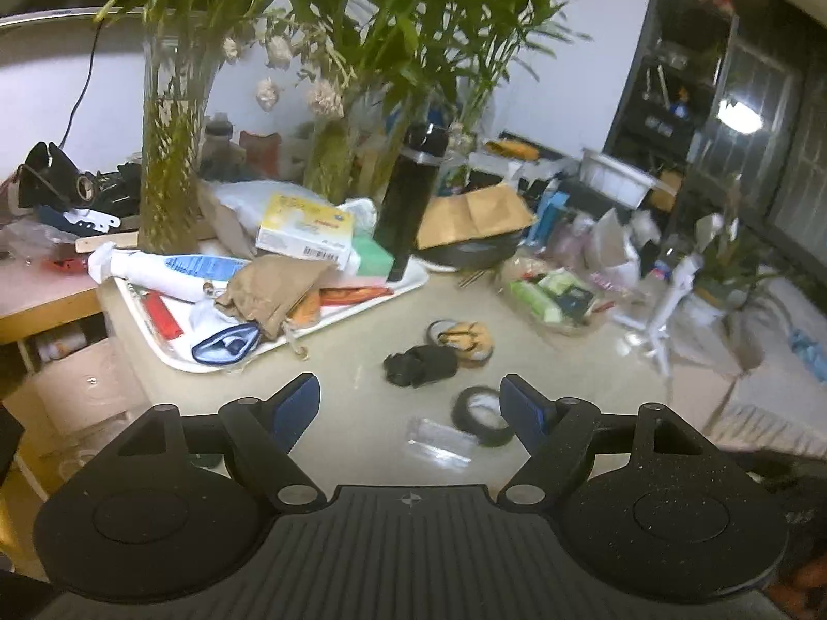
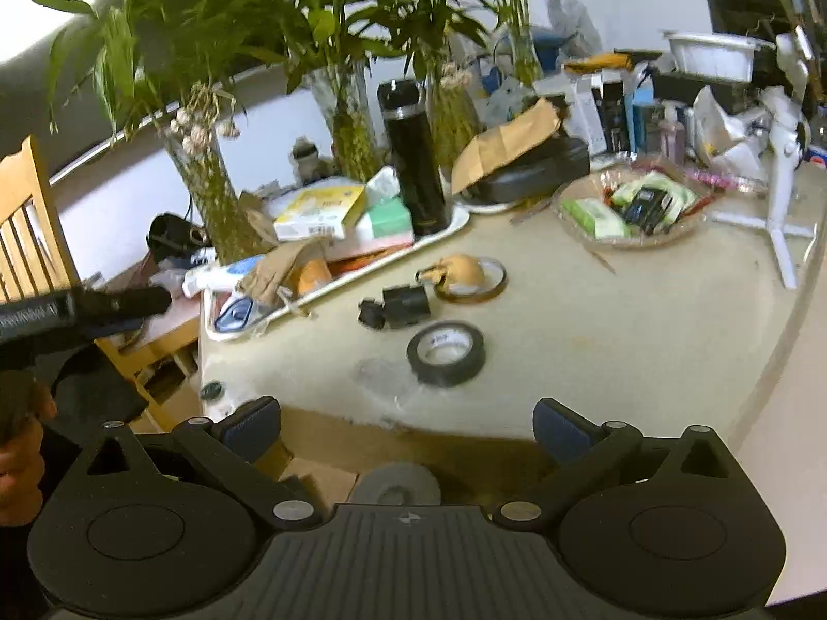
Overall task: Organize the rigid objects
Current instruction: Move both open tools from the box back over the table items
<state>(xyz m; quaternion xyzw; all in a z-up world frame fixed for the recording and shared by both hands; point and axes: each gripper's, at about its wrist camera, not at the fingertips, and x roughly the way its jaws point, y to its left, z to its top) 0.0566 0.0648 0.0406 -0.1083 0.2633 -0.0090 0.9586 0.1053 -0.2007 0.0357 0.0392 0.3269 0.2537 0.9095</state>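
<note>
Lying flat on the table (image 2: 646, 341), the black tape roll (image 2: 446, 353) looks light, stiff and slick; pinch across its rim. Just beyond the roll sit a black clip (image 2: 395, 306) and amber tape ring (image 2: 473, 279). Both grippers' jaws are spread, empty.

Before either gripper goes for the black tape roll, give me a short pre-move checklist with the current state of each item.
1. Left gripper jaws open, nothing held: ok.
2. Right gripper jaws open, nothing held: ok.
3. Tape roll lies flat on the table, apart from the black clip: ok.
4. Roll's top unobstructed: ok.
5. Clear wrapper beside the roll; touching it: cannot tell.
6. Free spot in the tray: not ok, it is crowded.
</note>
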